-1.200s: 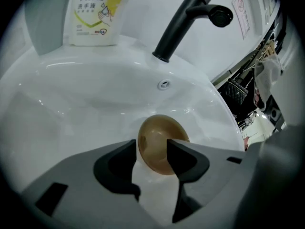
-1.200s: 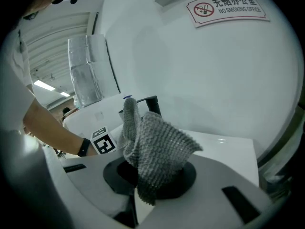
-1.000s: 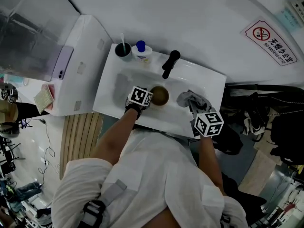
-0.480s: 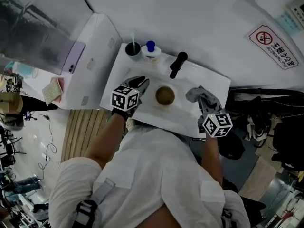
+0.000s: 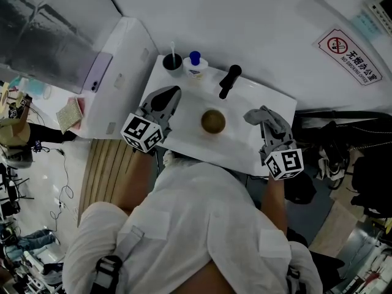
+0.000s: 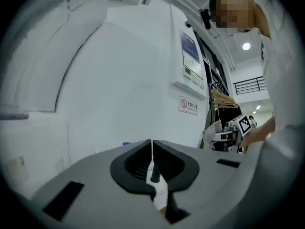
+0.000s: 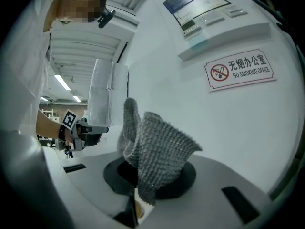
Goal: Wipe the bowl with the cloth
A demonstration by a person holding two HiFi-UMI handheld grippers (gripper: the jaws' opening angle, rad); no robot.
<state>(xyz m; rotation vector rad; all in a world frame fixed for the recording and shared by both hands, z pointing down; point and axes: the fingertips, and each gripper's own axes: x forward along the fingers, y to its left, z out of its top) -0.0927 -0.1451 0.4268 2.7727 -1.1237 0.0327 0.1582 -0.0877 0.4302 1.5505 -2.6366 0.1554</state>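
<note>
Item 1, my left claw (image 6: 152, 144): jaws just closed flat together, nothing between them; held over the left edge of the washbasin (image 5: 240, 153).
Item 2, my right claw (image 7: 138, 190): clamped on the grey knitted cloth (image 7: 159, 151), held above the right edge.
Item 3, brown bowl (image 5: 213, 121): upright in the middle of the washbasin, apart from both claws.

Left gripper (image 6: 152, 151) jaws just closed together, nothing held between them; white wall (image 6: 133, 89) faced, no-smoking sign (image 6: 188, 105) mounted on it at right
</note>
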